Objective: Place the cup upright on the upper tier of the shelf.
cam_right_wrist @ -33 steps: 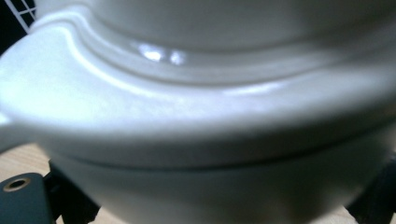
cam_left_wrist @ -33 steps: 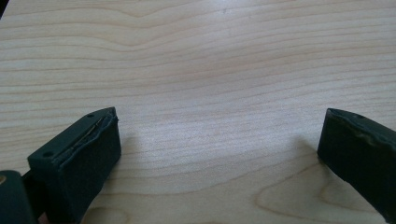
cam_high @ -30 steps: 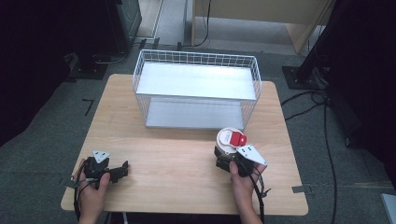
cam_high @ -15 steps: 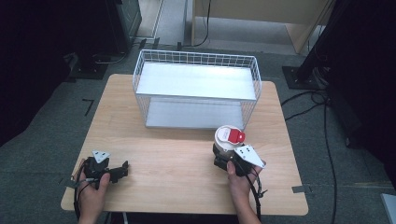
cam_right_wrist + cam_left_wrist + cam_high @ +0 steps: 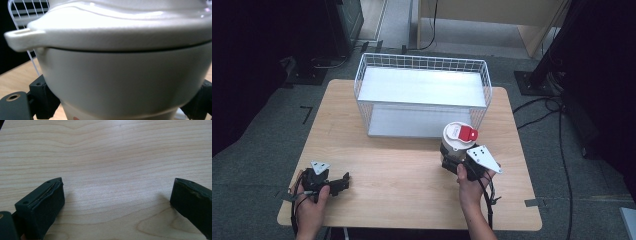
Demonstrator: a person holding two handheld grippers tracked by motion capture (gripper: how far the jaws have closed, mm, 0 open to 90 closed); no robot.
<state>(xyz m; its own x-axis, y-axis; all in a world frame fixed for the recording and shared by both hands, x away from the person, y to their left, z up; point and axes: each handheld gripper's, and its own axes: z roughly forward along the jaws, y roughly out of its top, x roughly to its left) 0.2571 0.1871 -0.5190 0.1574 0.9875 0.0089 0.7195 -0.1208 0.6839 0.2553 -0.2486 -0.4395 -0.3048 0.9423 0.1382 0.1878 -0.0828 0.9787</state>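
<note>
The right hand-held gripper (image 5: 455,161), clamped on the white cup (image 5: 457,141), has drifted a little leftward, away from the right edge of the surface (image 5: 412,185), over the last second. The cup has gone with it, in front of the basket (image 5: 422,95).

White cup (image 5: 456,141) with a red lid tab, white wire basket (image 5: 422,75), pale wood-grain table (image 5: 402,175), black grippers (grey top plates), dark grey floor (image 5: 267,125).
</note>
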